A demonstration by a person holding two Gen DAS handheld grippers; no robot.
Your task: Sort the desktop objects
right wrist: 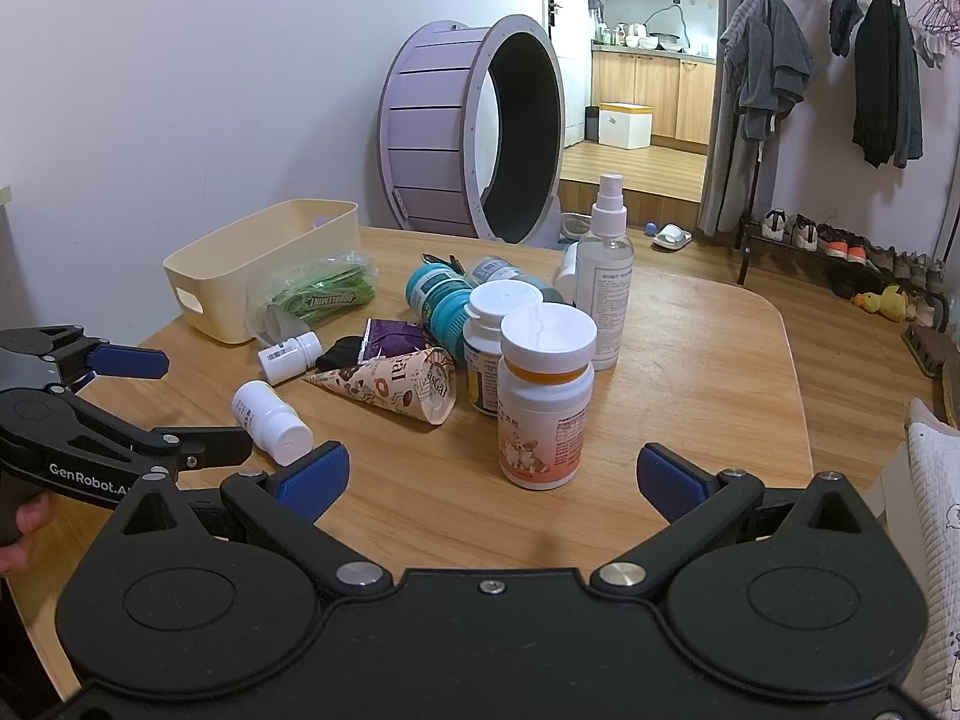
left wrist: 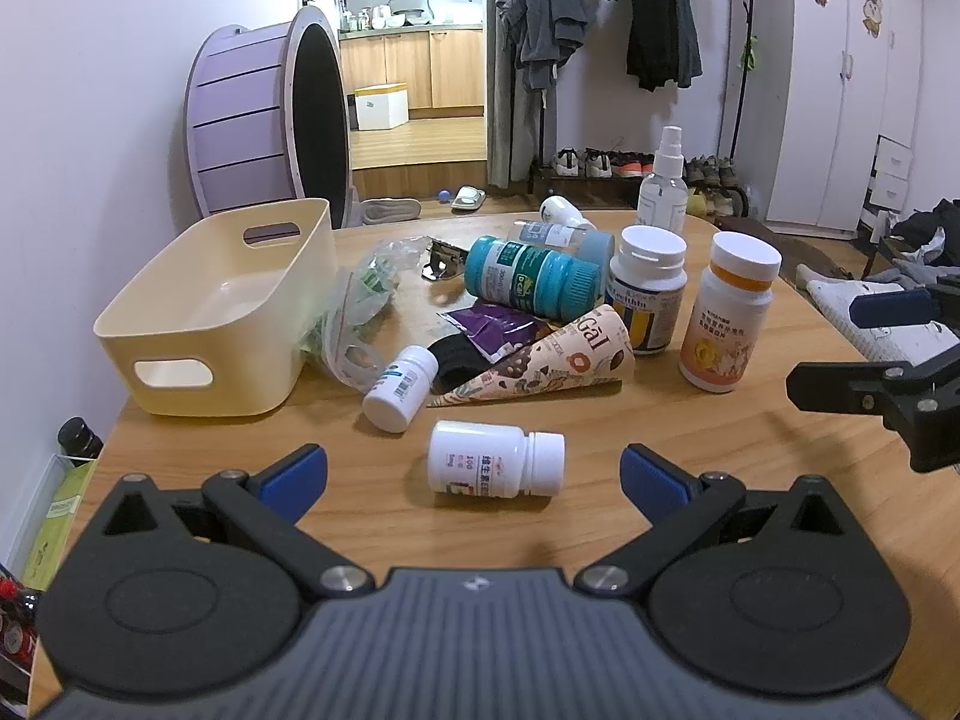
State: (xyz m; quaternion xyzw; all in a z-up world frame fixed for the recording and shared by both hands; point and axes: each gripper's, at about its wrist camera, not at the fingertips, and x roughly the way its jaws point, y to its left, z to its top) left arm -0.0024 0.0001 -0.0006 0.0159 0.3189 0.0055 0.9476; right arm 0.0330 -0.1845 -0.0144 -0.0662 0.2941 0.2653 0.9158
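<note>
My left gripper [left wrist: 473,477] is open, its blue pads either side of a small white pill bottle [left wrist: 495,459] lying on its side on the wooden table [left wrist: 750,438]. My right gripper [right wrist: 492,474] is open too, just short of an upright white bottle with an orange band [right wrist: 545,397]. Beyond lie another small white bottle [left wrist: 401,379], a patterned paper cone [left wrist: 540,363], a teal bottle [left wrist: 531,279] on its side, a white-capped jar [left wrist: 649,288] and a clear spray bottle [right wrist: 605,276]. A cream basket [left wrist: 222,306] stands empty at the left.
A plastic bag of green gum packs [right wrist: 318,294] leans on the basket. A purple sachet [left wrist: 495,330] and a black item [left wrist: 453,360] sit among the bottles. A purple wheel [left wrist: 264,120] stands behind the table, by a clothes rack [left wrist: 600,60] and shoes [right wrist: 840,246].
</note>
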